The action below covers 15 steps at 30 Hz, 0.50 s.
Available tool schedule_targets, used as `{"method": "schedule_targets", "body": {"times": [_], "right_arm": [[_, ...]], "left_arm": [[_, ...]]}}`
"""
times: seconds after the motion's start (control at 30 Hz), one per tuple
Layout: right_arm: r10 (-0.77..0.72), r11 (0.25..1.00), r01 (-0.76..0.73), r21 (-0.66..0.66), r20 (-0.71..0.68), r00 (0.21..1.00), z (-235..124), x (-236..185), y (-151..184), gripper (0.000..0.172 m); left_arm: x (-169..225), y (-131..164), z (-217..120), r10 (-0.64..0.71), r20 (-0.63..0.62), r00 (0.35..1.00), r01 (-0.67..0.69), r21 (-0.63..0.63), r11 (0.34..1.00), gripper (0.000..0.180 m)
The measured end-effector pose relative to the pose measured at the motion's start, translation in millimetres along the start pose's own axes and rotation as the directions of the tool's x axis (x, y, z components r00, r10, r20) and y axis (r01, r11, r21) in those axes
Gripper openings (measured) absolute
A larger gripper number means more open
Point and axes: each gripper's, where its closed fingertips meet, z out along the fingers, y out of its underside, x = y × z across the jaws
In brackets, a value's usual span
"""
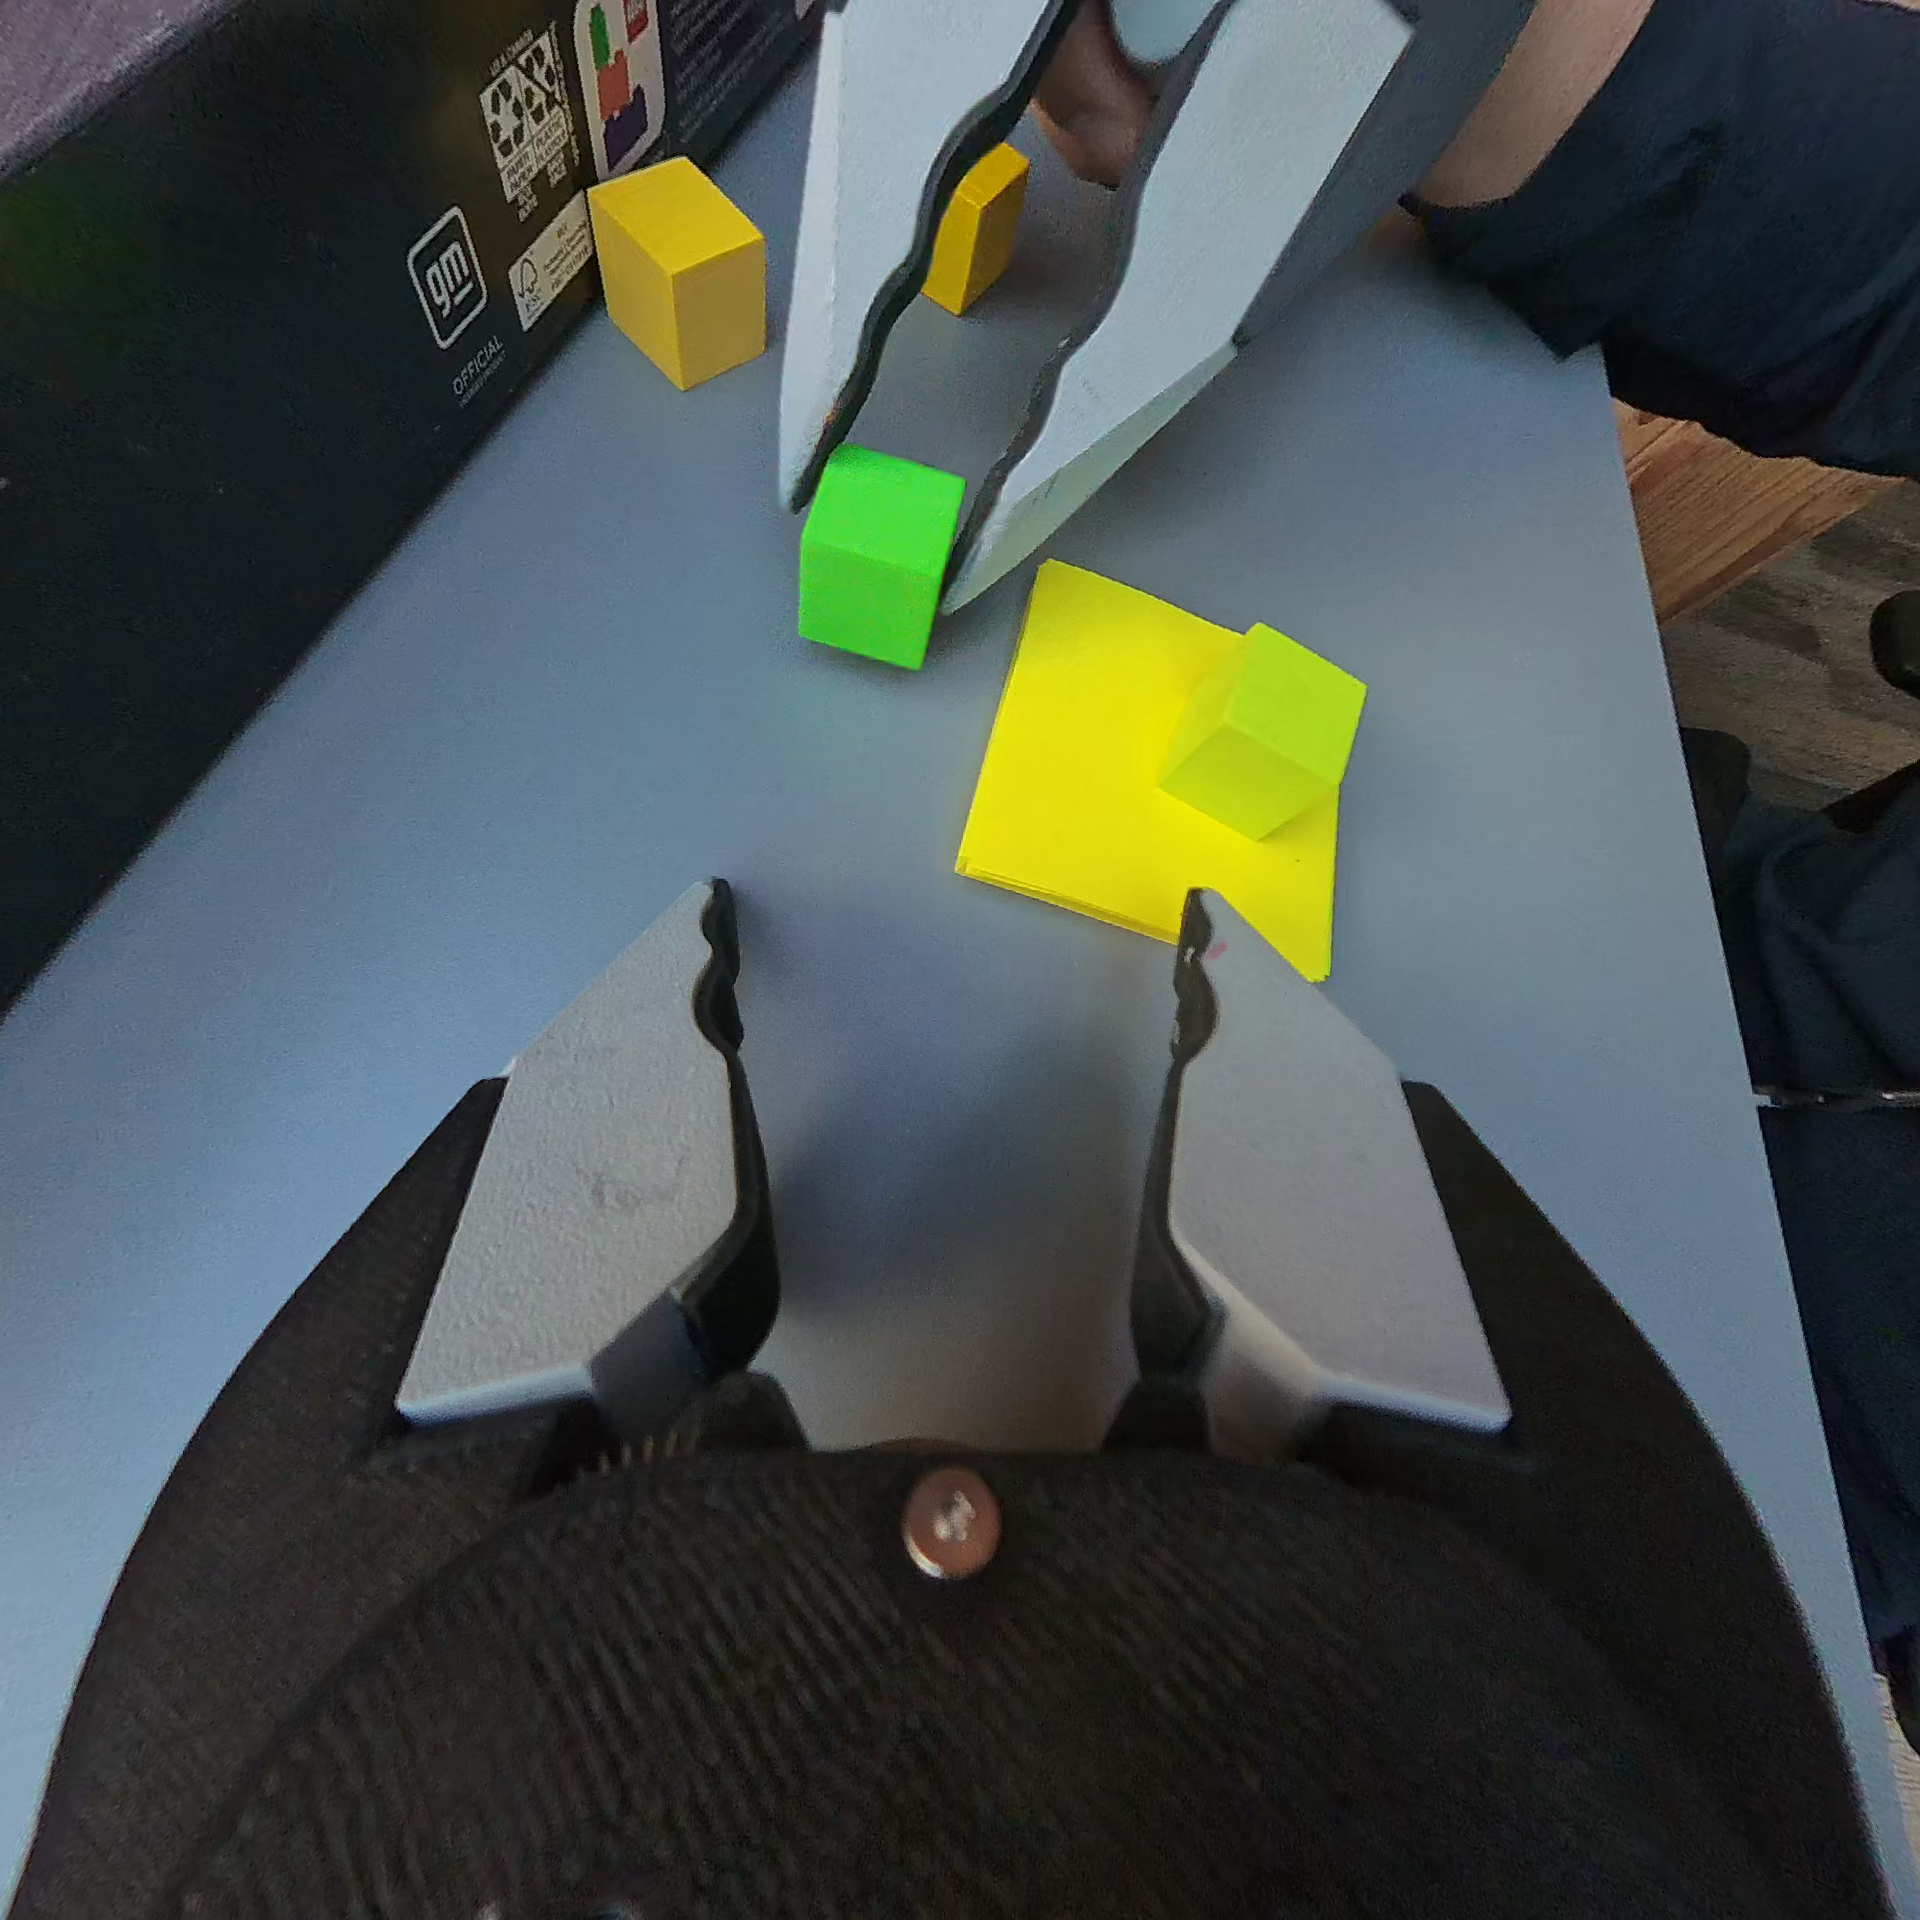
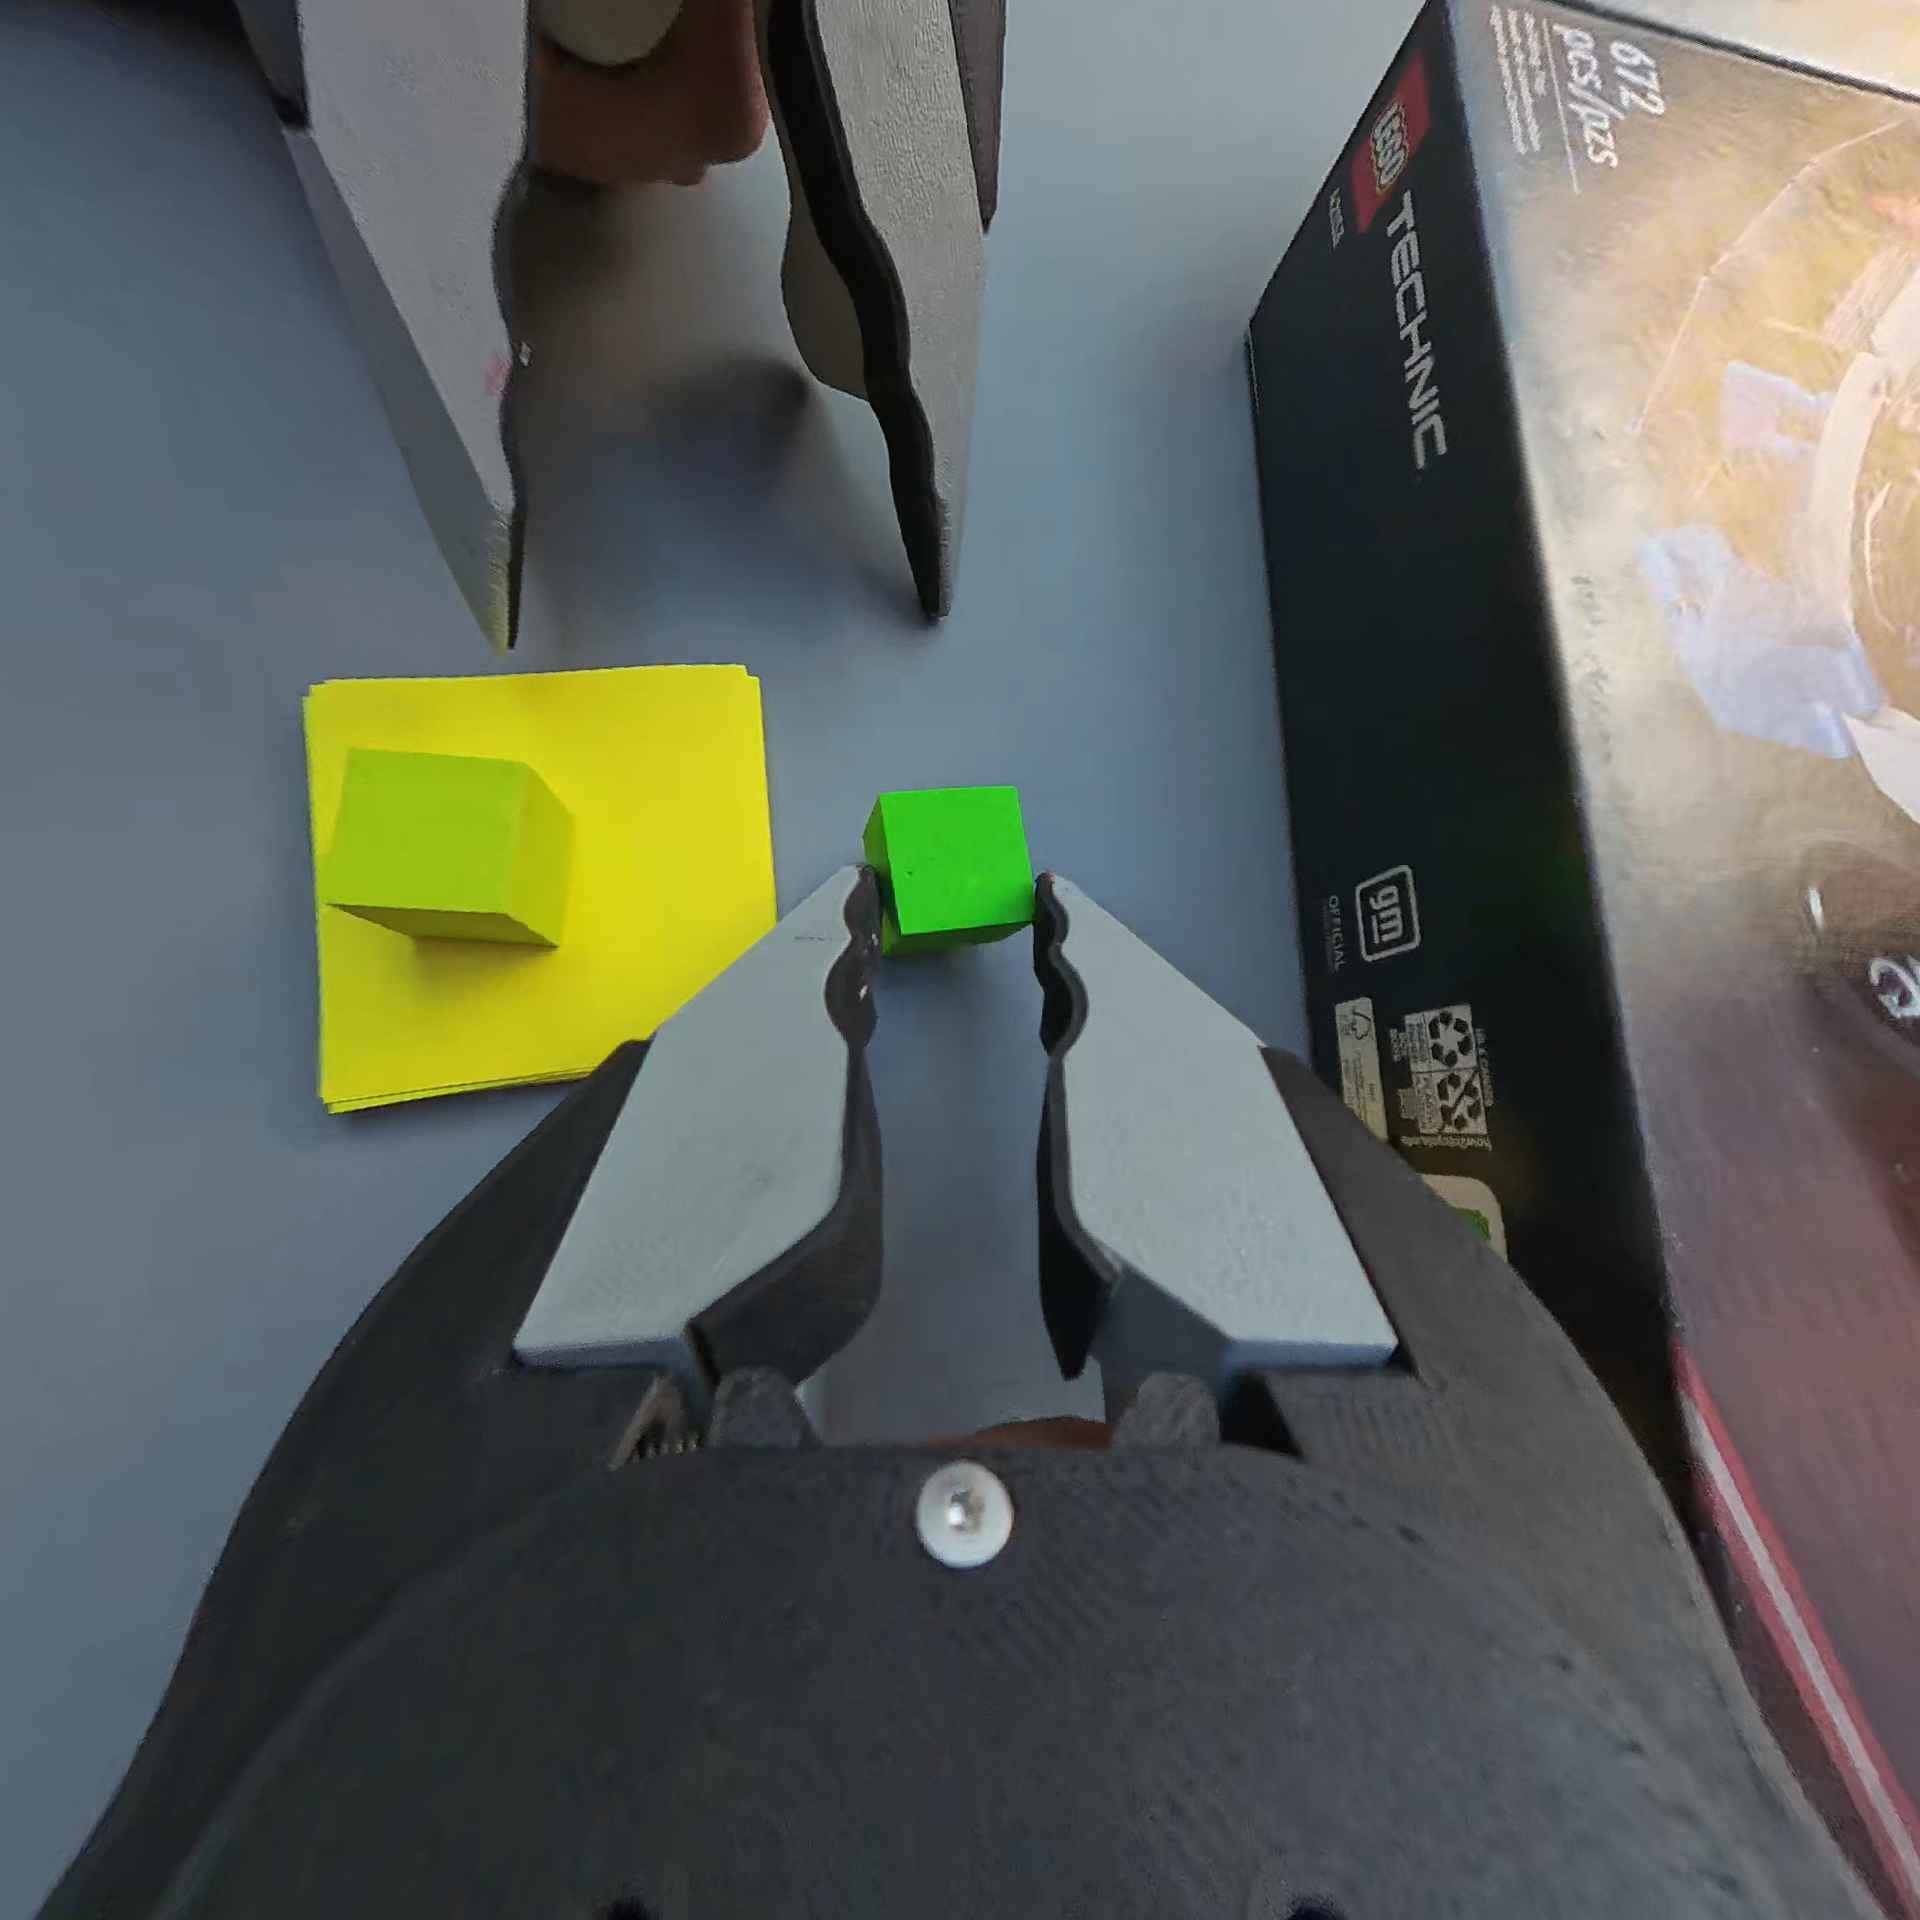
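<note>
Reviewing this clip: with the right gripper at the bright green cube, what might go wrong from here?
1. The right gripper pinches the bright green cube only at its fingertips, near one edge; it may twist or slip out.
2. The lime cube on the yellow paper pad sits close by and could be knocked.

A flat grey-blue surface (image 1: 520,831) carries everything. A black box (image 2: 1558,727) lies along one edge. Just beside the box stands a yellow block (image 1: 681,270), and a second, smaller-looking yellow block (image 1: 977,234) stands farther along, partly hidden. A green cube (image 1: 878,556) rests on the bare surface near the middle. Near it, not touching, lies a thin stack of yellow paper squares (image 1: 1081,758), with a lime cube (image 1: 1262,727) sitting on top towards one corner.
</note>
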Motion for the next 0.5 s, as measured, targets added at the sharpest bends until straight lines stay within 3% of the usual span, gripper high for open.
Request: {"method": "schedule_targets", "body": {"times": [0.13, 0.23, 0.37, 0.5], "right_arm": [[0.031, 0.988, -0.051, 0.148, 0.136, 0.990, -26, -17, -23, 0.027], [-0.042, 0.973, -0.021, 0.230, 0.266, 0.963, -45, -45, -37, 0.026], [-0.133, 0.977, 0.070, 0.200, 0.319, 0.938, -43, -71, -33, 0.026], [-0.127, 0.984, 0.080, 0.157, 0.319, 0.939, -34, -75, -29, 0.026]], "left_arm": [[1, 0, 0, 0.001, -0.004, 1.000, -0.001, 0.000, 1.000, 0.083], [0, 0, 0, 0.002, -0.002, 1.000, -0.002, -0.001, 1.000, 0.083], [0, 0, 0, 0.006, 0.002, 1.000, -0.006, -0.002, 1.000, 0.083], [0, 0, 0, 0.003, 0.003, 1.000, -0.003, -0.001, 1.000, 0.082]]}}
